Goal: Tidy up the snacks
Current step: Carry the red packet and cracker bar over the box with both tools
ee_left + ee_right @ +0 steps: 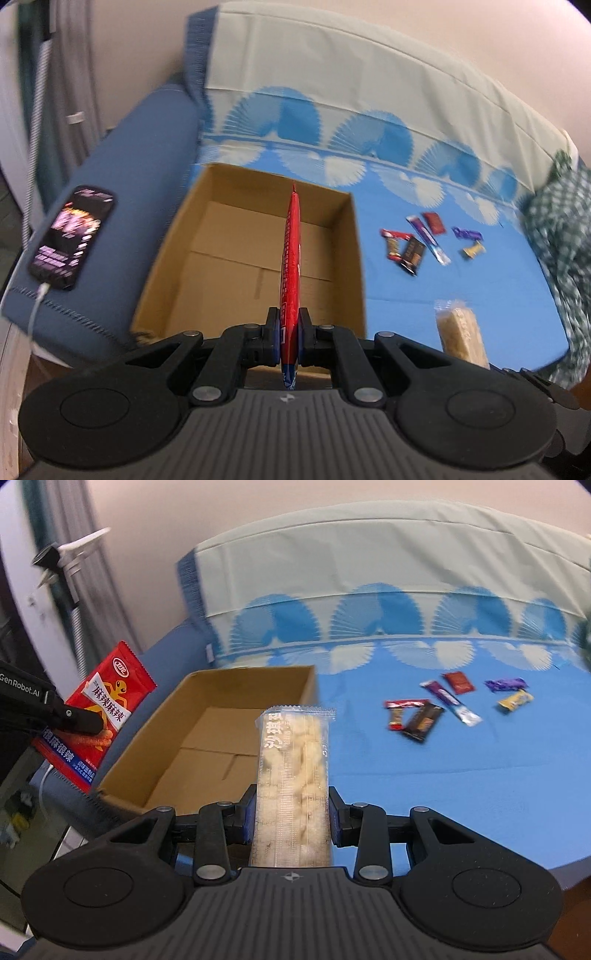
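left gripper (289, 339): fingers are clamping the red snack packet (291, 258) edge-on, its length reaching ahead over the cardboard box (343, 258).
right gripper (291, 819): fingers are pinching the clear rice-cracker pack (293, 775), box just left of the fingertips.
step: judged as carrying both to the box; next is lowering and releasing inside.
room: box floor is showing bare; near rim sits below the fingers.
remaining: small wrapped sweets (443, 709) are lying well right of the fingers.

An open brown cardboard box (207, 738) sits centre-left, empty. Upper right, small wrapped candies (458, 705) lie scattered (loosely grouped). A red flat snack packet (291, 258) stands edge-on at centre; a clear-wrapped puffed-rice bar (291, 775) points up mid-frame.
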Tool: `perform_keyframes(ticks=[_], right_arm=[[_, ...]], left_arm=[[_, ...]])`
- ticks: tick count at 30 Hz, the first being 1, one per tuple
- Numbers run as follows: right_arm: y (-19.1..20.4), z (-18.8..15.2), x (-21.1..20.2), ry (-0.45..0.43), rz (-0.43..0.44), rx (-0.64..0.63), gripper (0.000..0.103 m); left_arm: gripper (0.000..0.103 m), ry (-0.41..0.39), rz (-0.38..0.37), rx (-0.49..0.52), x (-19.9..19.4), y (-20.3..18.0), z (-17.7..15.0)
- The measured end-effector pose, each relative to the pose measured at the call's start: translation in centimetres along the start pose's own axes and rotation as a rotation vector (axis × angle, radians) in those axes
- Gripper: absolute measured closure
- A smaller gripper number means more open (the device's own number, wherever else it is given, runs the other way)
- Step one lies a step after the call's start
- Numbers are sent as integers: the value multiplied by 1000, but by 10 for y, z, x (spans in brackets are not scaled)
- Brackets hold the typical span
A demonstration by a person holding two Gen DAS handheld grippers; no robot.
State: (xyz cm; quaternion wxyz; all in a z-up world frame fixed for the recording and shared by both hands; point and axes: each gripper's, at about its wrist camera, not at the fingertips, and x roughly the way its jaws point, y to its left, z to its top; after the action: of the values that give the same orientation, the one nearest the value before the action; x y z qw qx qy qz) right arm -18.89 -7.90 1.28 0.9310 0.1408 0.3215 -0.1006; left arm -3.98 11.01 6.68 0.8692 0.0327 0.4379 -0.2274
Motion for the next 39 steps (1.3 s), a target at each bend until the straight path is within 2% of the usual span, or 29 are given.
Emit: perform_keyframes(ticks=[5, 19, 39], right_arm=[[21, 2, 2, 10, 11, -45, 65], [41, 21, 28, 38, 17, -86, 65], [51, 51, 115, 100, 64, -75, 65]], left_arm=[[94, -22, 10, -34, -10, 24, -2], [94, -5, 0, -63, 13, 40, 7], [94, 93, 29, -14, 92, 41, 42]])
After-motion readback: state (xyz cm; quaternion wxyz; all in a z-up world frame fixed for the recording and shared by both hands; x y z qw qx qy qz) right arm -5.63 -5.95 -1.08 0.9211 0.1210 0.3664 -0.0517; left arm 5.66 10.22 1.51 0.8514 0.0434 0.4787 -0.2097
